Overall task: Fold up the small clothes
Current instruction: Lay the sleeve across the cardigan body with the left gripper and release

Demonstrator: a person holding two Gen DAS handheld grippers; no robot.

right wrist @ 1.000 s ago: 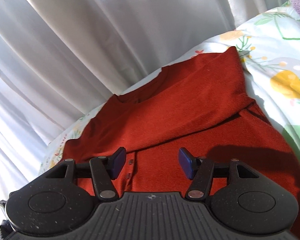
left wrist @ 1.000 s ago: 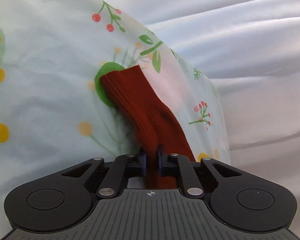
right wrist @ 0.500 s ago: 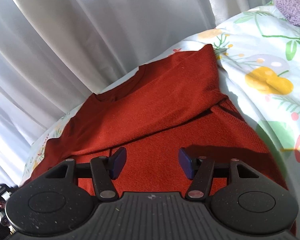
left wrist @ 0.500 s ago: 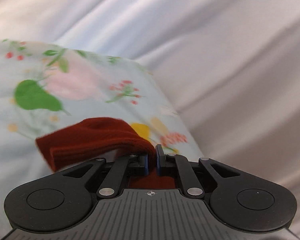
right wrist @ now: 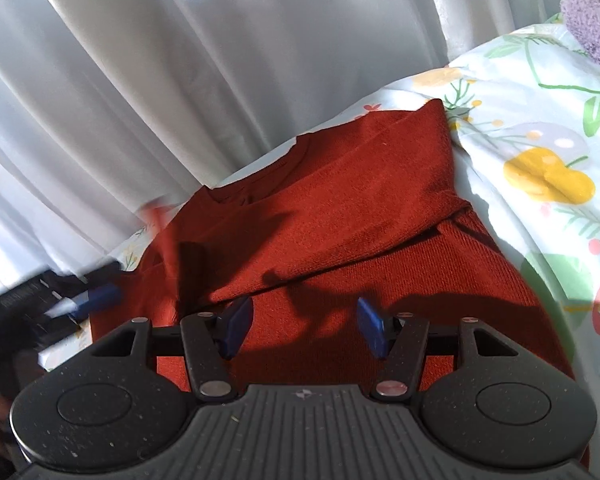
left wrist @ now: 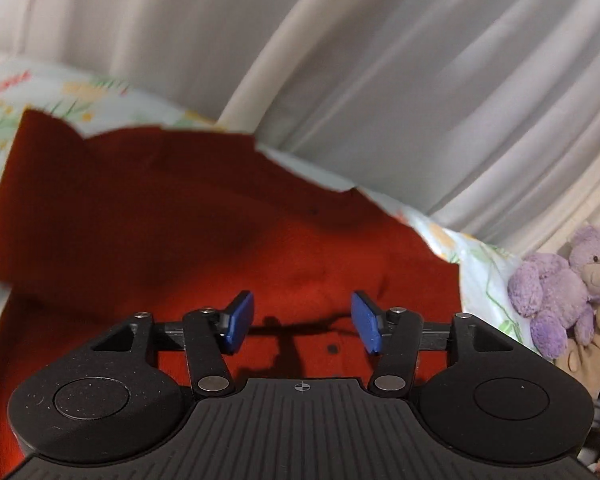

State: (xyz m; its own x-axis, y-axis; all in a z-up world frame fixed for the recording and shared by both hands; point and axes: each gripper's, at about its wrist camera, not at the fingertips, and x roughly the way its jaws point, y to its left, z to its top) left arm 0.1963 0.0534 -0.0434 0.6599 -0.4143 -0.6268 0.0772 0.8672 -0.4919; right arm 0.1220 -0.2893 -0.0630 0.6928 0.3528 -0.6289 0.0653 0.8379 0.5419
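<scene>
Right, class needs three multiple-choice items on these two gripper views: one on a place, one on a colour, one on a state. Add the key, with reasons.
1. Where does the sweater lie?
A. on the floral bedsheet
B. on a wooden floor
C. in a basket

2. What colour is the teddy bear?
A. green
B. purple
C. black

3. How do the left gripper and right gripper stand?
A. both shut on cloth
B. one open, one shut
C. both open, holding nothing

Key: 1 A, flowered sheet shows around the sweater; 2 B, its fur is lilac; 3 C, each pair of blue pads stands apart over the knit.
</scene>
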